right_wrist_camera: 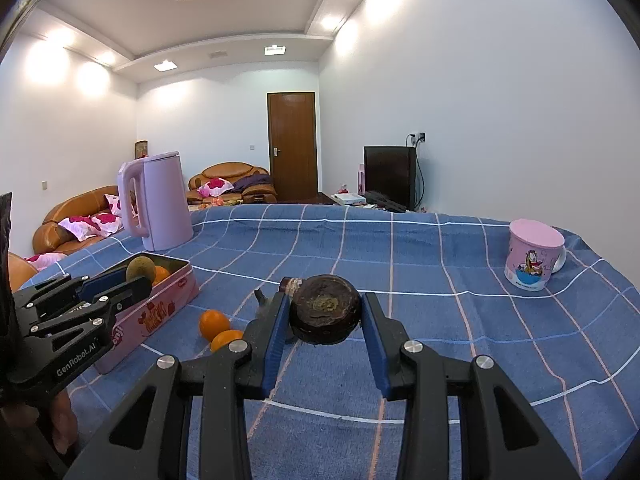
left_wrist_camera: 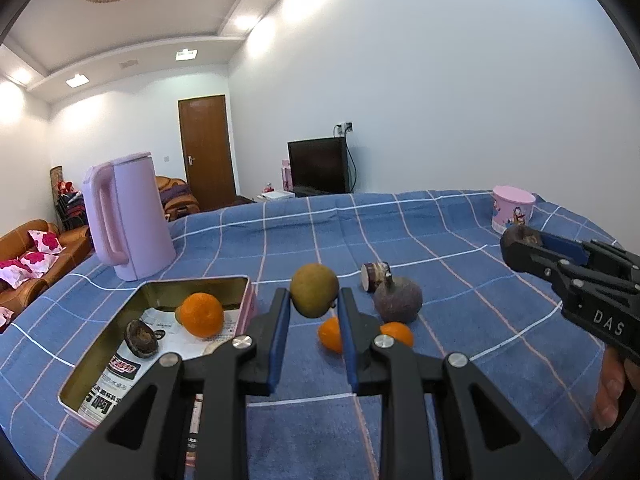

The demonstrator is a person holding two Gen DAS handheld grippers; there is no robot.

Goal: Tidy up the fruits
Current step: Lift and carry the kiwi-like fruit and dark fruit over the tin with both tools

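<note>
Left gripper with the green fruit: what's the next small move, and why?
Probably carry it a little left over the open tin and release. The left gripper is shut on the green fruit, held above the blue cloth just right of the tin, which already holds an orange.

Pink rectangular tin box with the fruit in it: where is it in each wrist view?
Left wrist: pink rectangular tin box at lower left, open top, an orange inside, beside the left gripper.
Right wrist: same tin at left of centre, side on, partly behind the left gripper.
Shared landmark: lilac plastic kettle behind the tin.
</note>
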